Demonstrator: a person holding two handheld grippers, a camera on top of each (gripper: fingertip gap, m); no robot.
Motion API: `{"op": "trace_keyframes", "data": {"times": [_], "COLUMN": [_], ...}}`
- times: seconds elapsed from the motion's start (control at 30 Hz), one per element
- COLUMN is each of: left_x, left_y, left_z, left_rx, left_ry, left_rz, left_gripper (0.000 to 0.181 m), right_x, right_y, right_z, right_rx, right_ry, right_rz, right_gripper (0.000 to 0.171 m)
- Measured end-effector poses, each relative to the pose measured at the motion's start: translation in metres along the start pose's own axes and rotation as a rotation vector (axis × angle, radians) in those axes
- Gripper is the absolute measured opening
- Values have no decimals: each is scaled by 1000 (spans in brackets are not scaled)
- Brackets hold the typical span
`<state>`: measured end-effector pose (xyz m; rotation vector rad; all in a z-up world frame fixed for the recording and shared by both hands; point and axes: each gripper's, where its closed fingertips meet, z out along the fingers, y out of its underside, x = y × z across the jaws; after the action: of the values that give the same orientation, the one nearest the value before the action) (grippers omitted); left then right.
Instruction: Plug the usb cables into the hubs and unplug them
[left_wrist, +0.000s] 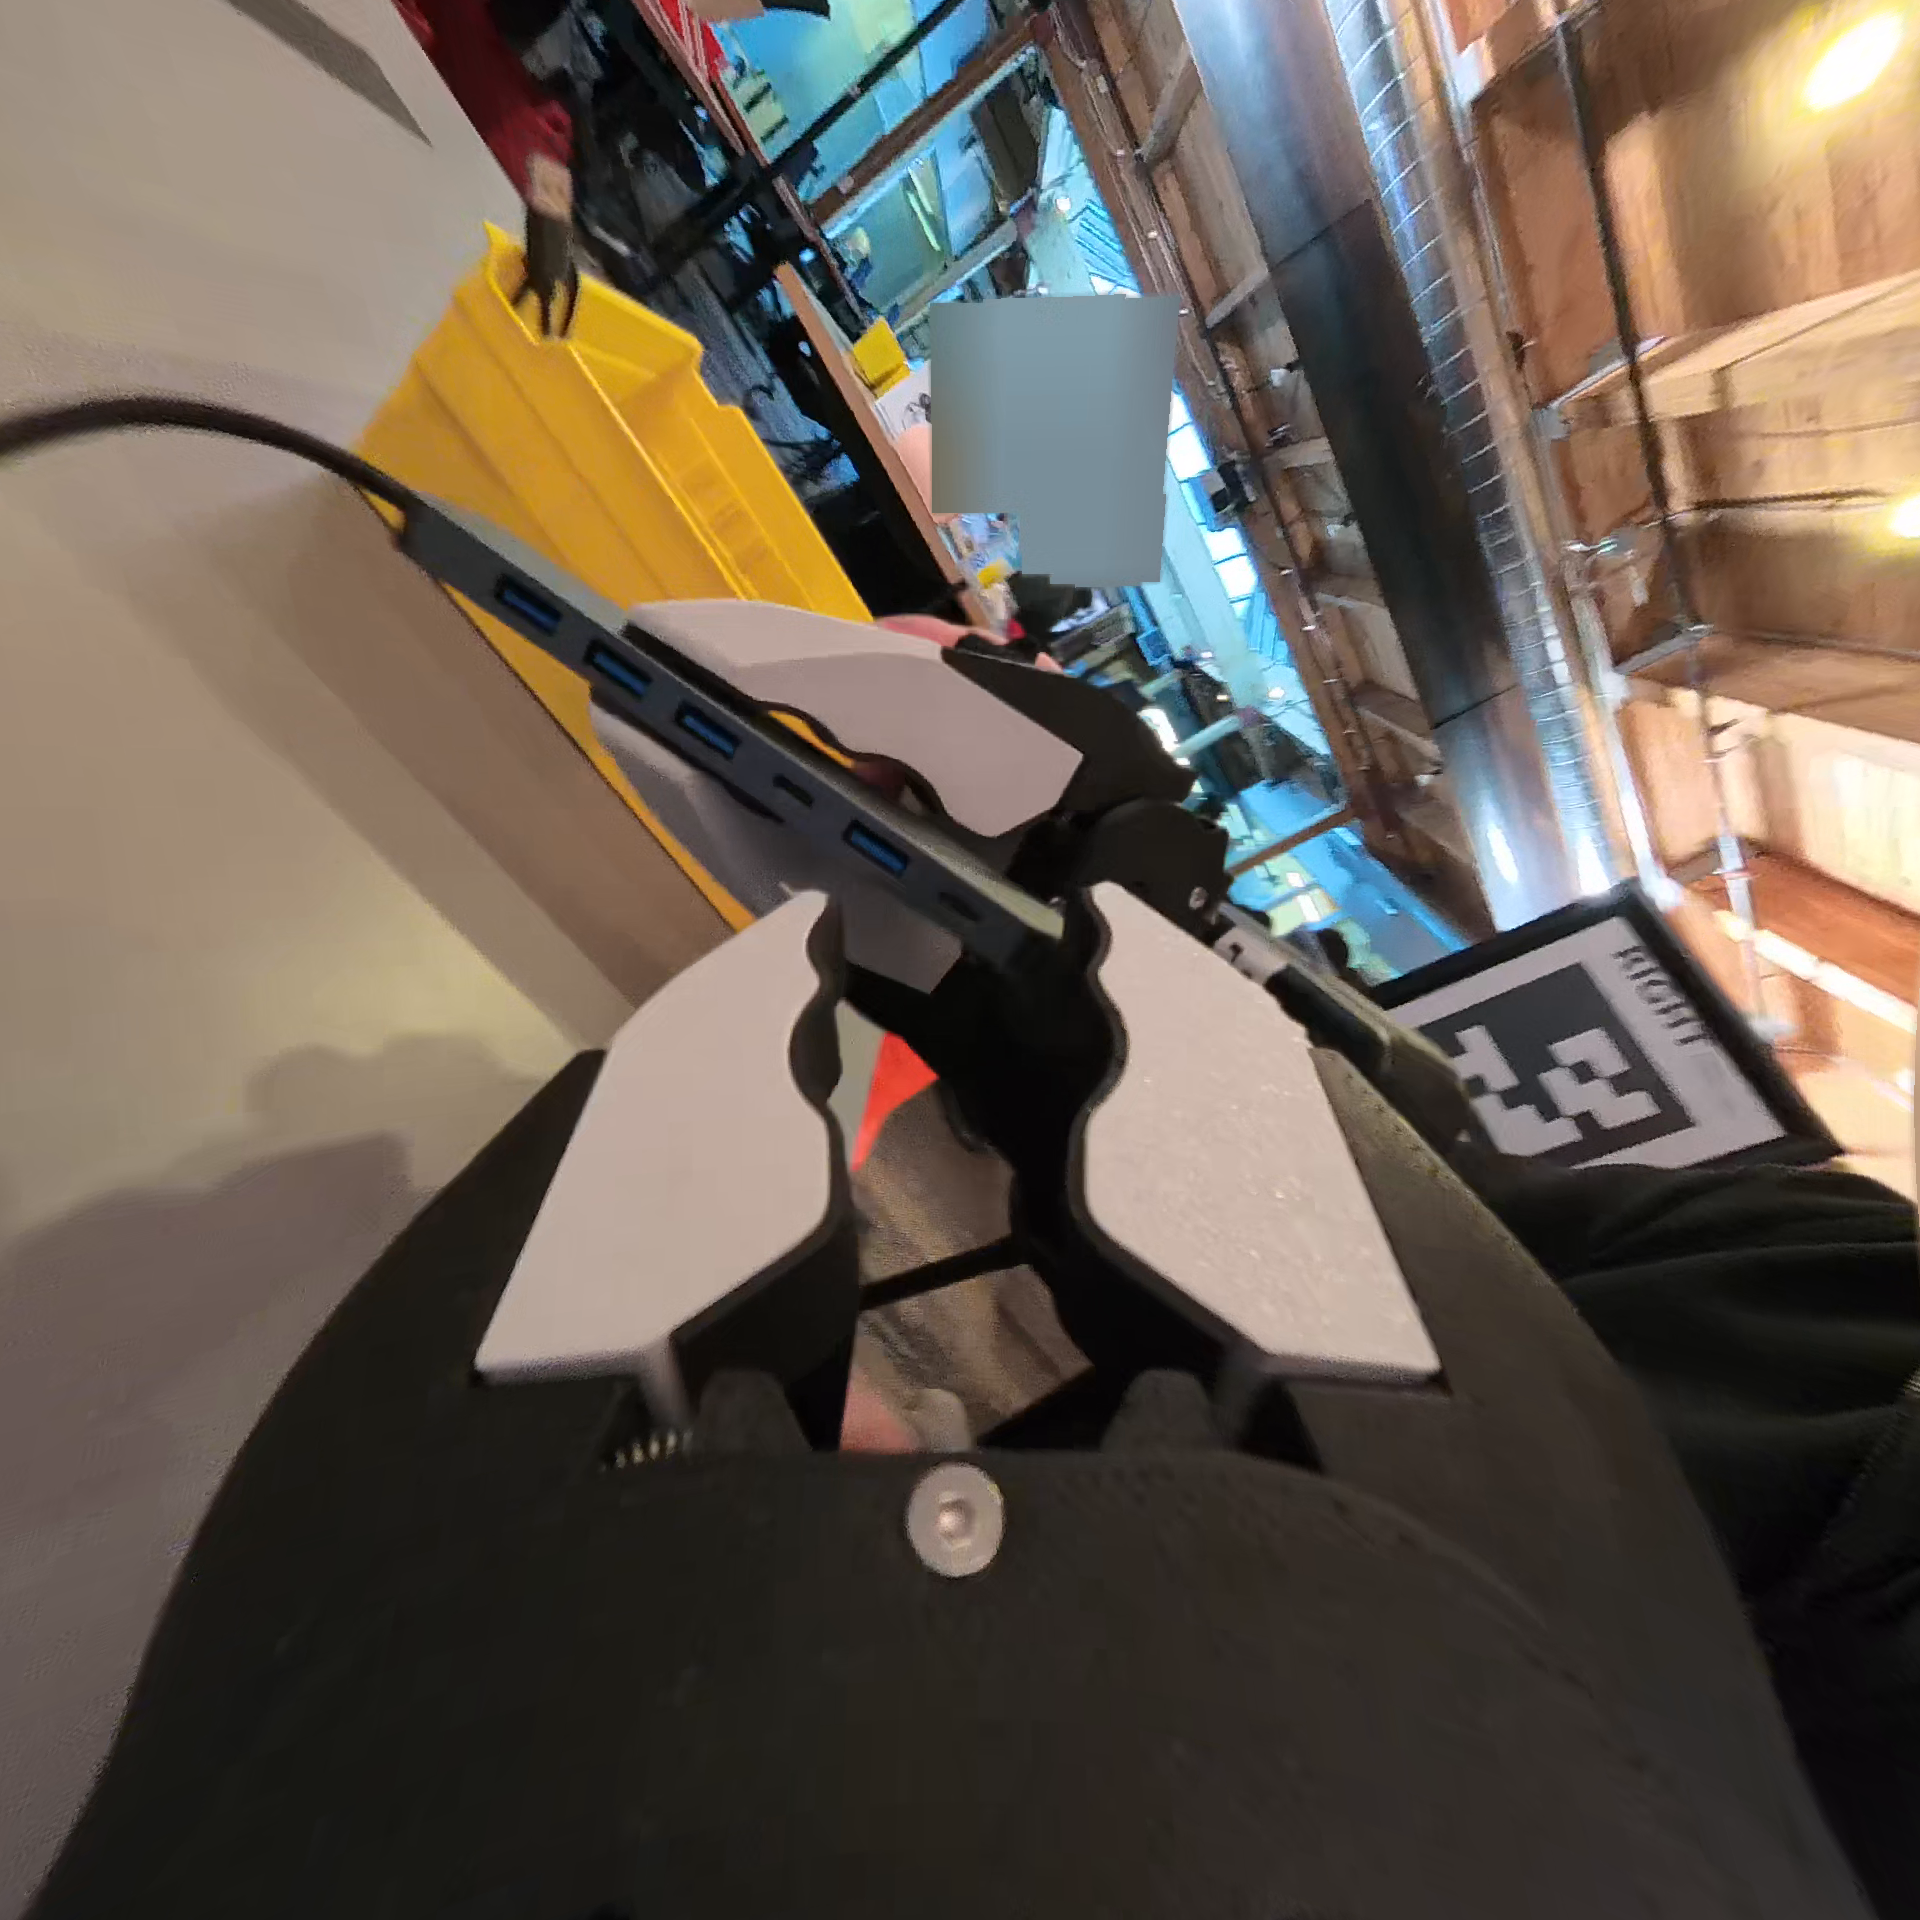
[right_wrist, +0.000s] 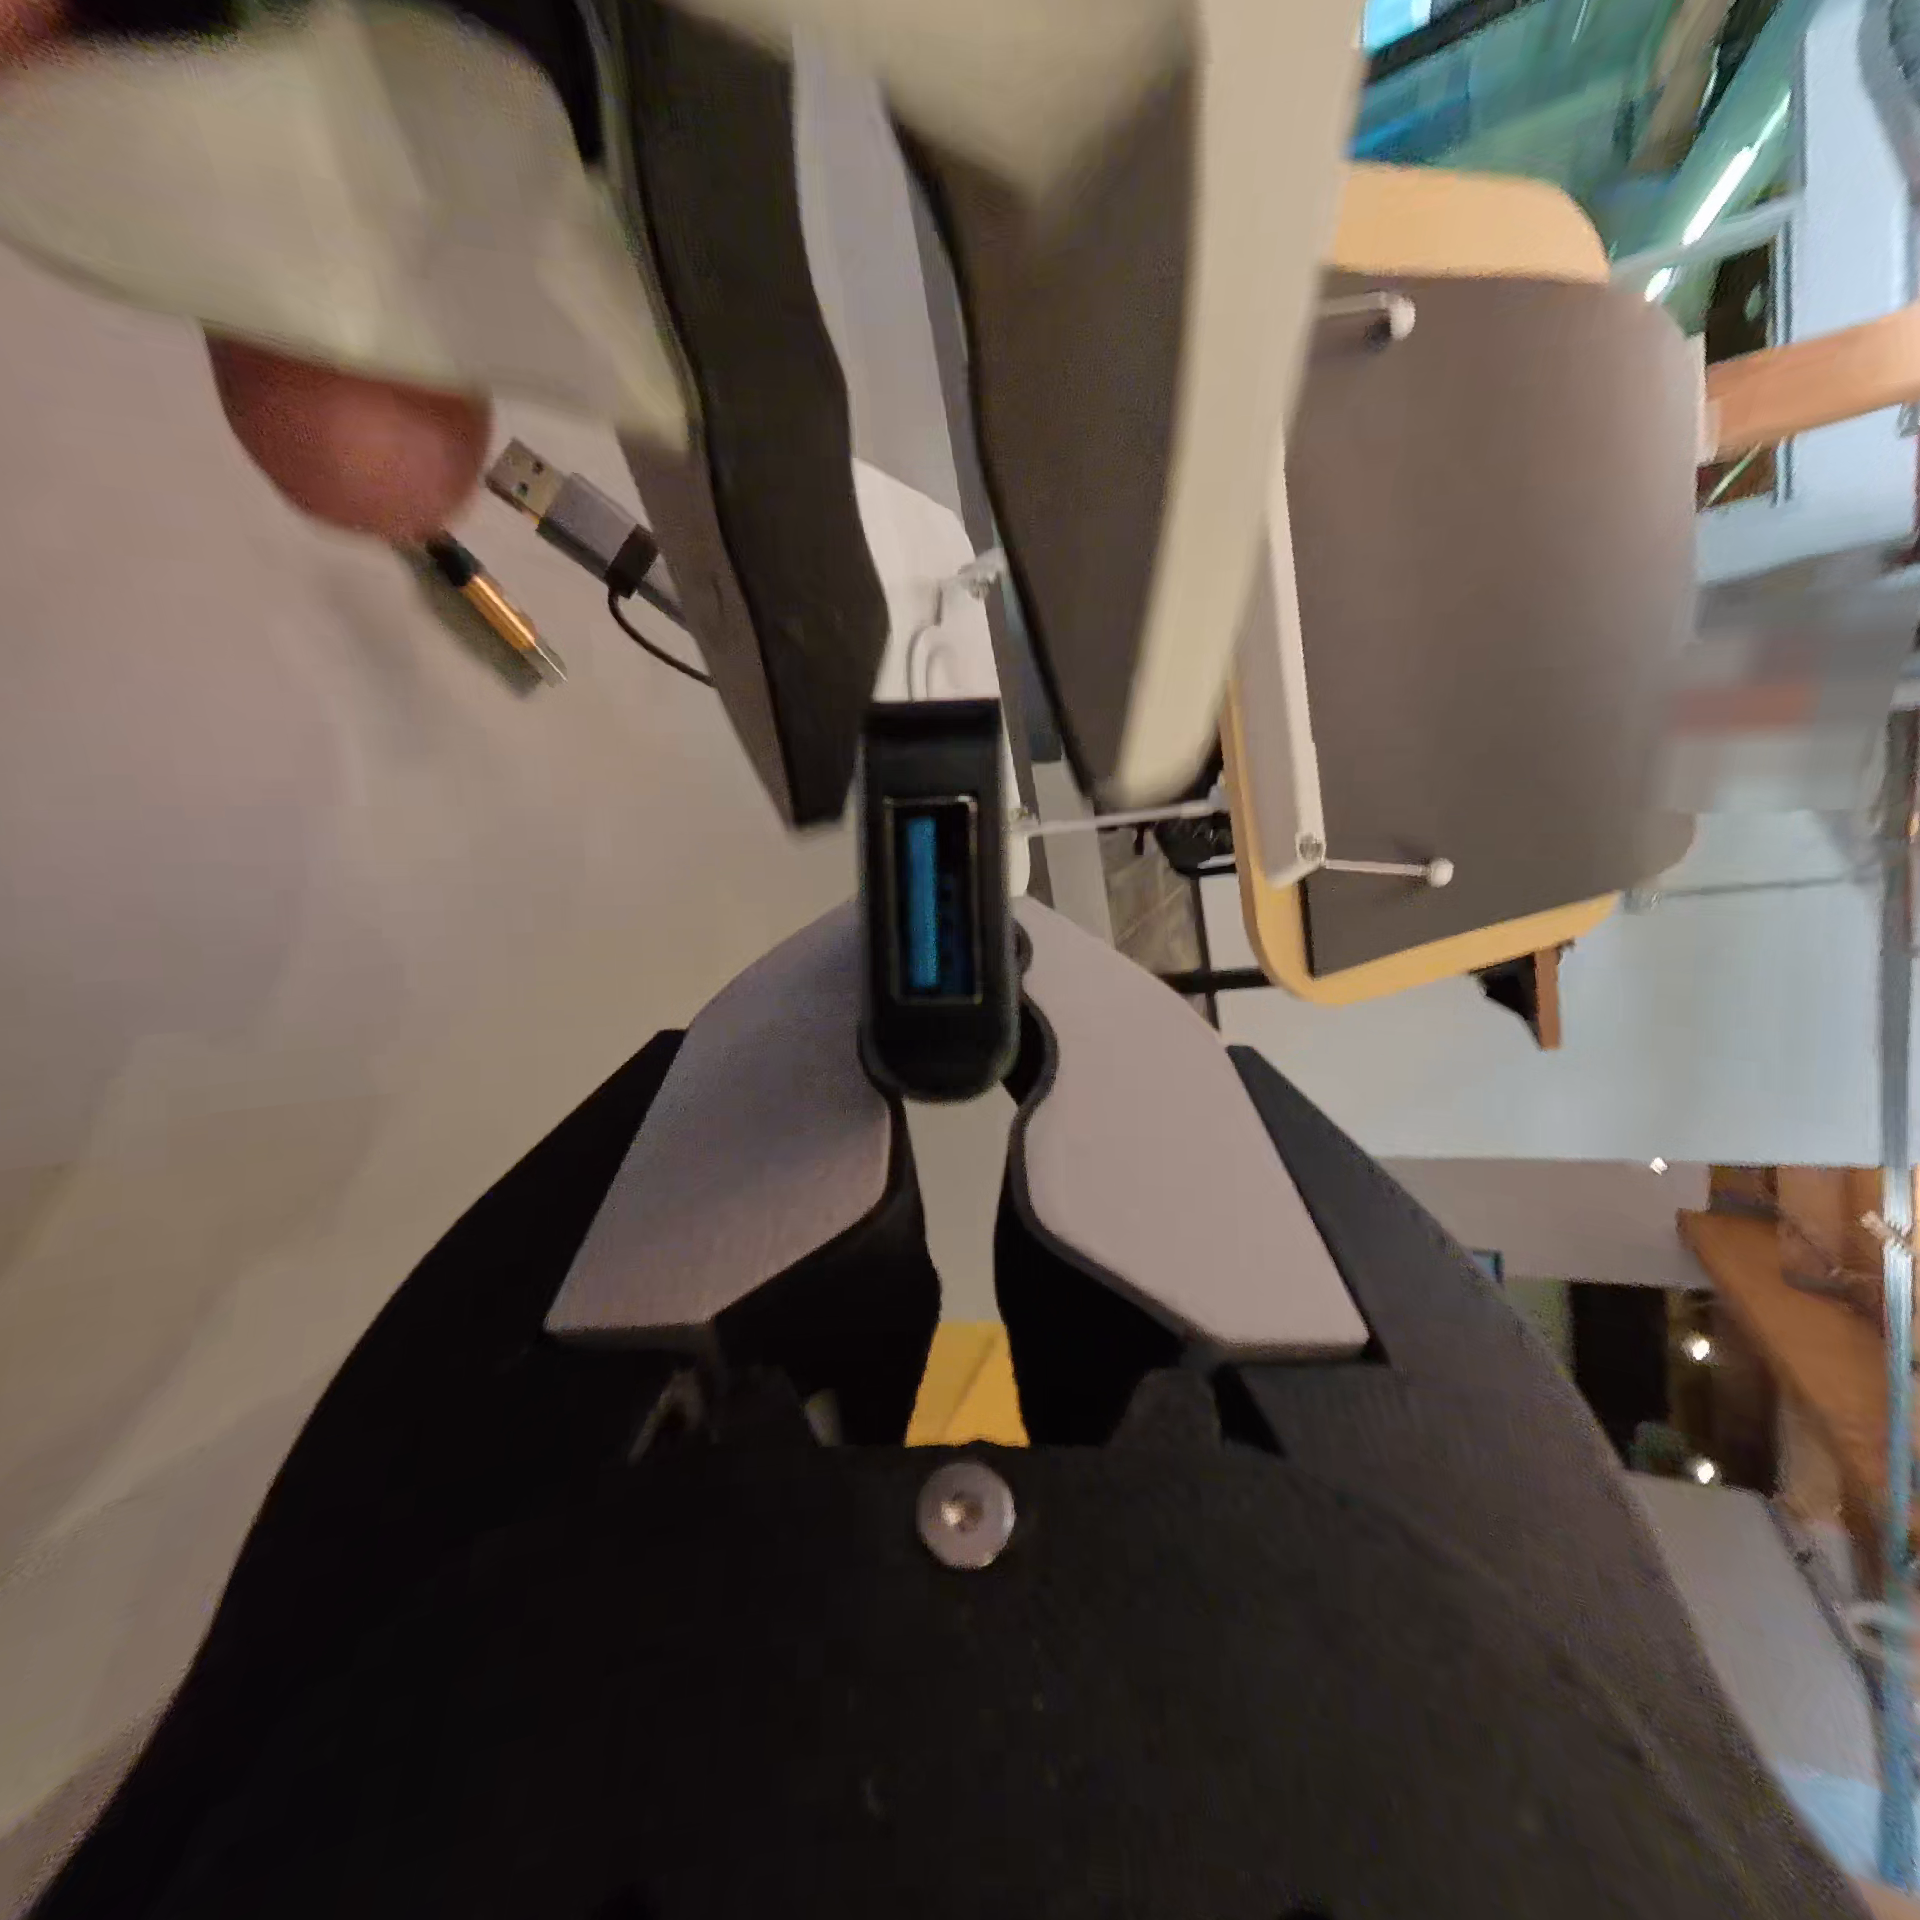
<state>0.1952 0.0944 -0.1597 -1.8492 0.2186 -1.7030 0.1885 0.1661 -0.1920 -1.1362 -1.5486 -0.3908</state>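
A dark USB hub (left_wrist: 644, 665) with several blue ports is held up off the white table (left_wrist: 156, 831), and its black cable (left_wrist: 208, 426) trails left. My right gripper (right_wrist: 935, 966) is shut on the hub (right_wrist: 935, 894), whose end port faces its camera. In the left wrist view the right gripper (left_wrist: 873, 769) clamps the hub's flat faces. My left gripper (left_wrist: 956, 914) is open, its fingertips on either side of the hub's near end. A grey USB plug (right_wrist: 545, 499) and a gold plug (right_wrist: 499, 613) lie on the table.
A yellow bin (left_wrist: 582, 447) stands on the table behind the hub, with a blurred cable plug (left_wrist: 545, 208) dangling above it. A person's fingertip (right_wrist: 343, 436) shows near the loose plugs. A chair (right_wrist: 1455, 623) stands beyond the table edge. My right fingertips sit around 8 cm from my left ones. Both grippers' tips are roughly 15 cm from the gold plug (right_wrist: 499, 613).
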Motion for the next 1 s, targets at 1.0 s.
{"op": "trace_keyframes", "data": {"times": [1.0], "left_x": [-159], "left_y": [12], "left_z": [-57], "left_rx": [-551], "left_ry": [-853], "left_rz": [663], "left_gripper": [7], "right_x": [15], "right_y": [44], "right_z": [0], "right_rx": [-44], "right_ry": [-72], "right_rz": [368], "right_gripper": [11]}}
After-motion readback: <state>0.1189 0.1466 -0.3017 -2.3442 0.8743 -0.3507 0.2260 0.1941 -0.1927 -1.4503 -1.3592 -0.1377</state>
